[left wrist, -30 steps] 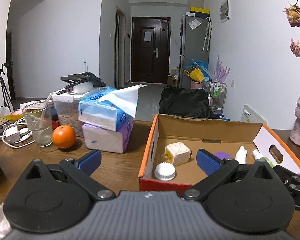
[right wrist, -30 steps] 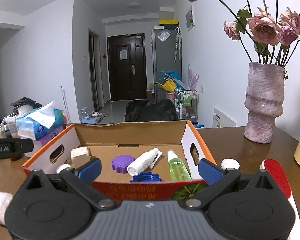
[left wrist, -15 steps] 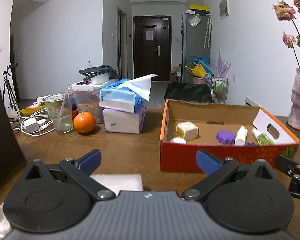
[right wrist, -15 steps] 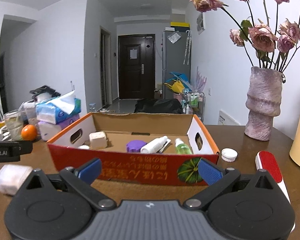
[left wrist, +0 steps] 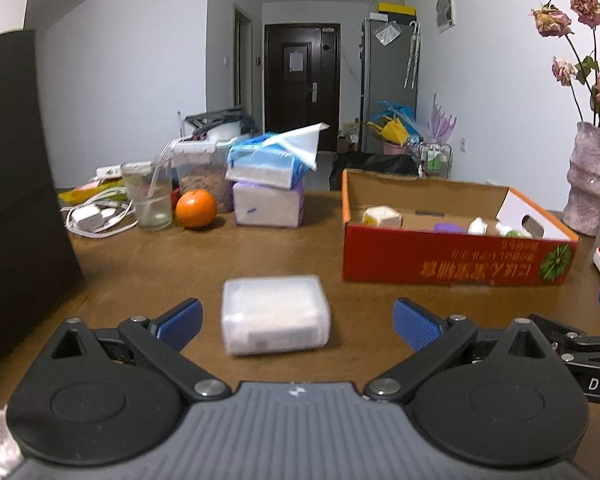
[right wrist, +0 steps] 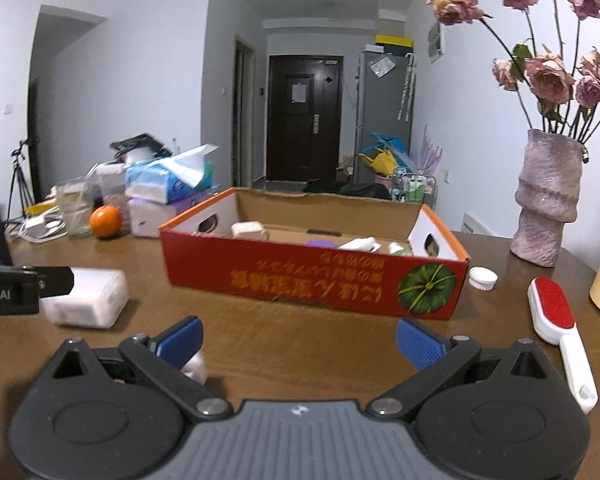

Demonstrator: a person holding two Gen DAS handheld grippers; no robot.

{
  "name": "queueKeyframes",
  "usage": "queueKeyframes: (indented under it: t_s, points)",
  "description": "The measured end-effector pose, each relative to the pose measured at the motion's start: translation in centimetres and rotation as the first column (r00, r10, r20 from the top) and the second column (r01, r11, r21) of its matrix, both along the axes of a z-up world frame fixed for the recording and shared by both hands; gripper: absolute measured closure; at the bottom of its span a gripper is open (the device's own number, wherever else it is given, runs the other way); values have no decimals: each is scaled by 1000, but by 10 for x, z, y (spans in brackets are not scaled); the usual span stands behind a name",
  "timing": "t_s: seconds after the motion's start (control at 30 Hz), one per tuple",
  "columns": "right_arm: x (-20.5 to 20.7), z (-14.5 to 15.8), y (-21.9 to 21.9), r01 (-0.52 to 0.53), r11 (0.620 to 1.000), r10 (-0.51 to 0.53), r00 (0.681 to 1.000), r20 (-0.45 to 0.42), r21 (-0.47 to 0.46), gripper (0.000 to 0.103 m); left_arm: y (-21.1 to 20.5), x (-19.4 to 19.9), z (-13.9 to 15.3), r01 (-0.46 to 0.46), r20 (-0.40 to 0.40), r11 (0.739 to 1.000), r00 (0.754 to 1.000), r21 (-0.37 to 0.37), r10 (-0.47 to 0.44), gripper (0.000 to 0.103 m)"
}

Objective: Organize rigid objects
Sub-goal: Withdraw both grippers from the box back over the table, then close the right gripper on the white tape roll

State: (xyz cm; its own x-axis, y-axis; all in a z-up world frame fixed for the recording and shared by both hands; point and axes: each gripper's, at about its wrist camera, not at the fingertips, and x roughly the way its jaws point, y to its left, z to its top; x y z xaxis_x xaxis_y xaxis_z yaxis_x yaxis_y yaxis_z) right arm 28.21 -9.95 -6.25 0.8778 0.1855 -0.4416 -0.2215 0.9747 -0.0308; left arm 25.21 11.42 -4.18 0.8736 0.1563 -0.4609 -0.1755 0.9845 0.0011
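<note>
Low over table, left tool splayed around white box.

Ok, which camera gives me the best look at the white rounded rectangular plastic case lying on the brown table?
The left wrist view: the white rounded rectangular plastic case sits whole and centred ahead of the open left gripper. The right wrist view shows it off to the left, partly hidden behind the left gripper's body.

Red-fronted cardboard box at 3 o'clock, orange lettering, green-striped melon print, brown inside. Translucent white block at centre on brown wooden table. Orange fruit at 10 o'clock. Red-and-white brush, mauve vase at 3 o'clock. Blue finger pads.
</note>
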Motion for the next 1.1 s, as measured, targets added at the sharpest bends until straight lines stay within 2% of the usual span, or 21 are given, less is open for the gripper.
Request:
queueKeyframes:
  t_s: [0.27,0.37,0.73,0.77,0.83,0.97,1.03,1.1]
  points:
    - [-14,-9,17,-65,998,64,997,-37,-17,0,21,-19,-13,-21,-39,1000,999,-14,21,0]
    - [-16,-13,26,-96,995,94,994,-49,-32,0,28,-17,-14,-38,-51,998,998,-40,36,0]
    - [8,-24,62,-132,991,127,984,-123,-35,0,33,-12,-18,-70,-67,997,995,-44,67,0]
    - [10,-25,65,-131,991,125,984,-128,-36,3,33,-12,-19,-74,-69,996,995,-45,70,0]
    - [14,-26,69,-139,990,133,981,-140,-38,15,35,-11,-19,-84,-74,995,994,-47,80,0]
    - [21,-29,73,-146,988,137,976,-172,-42,28,38,-8,-21,-104,-84,993,992,-51,99,0]
    - [25,-30,74,-146,988,137,973,-184,-39,40,39,-7,-22,-110,-89,993,990,-52,105,0]
    - [31,-33,74,-150,988,140,968,-209,-31,60,39,-6,-23,-114,-93,992,990,-51,109,0]
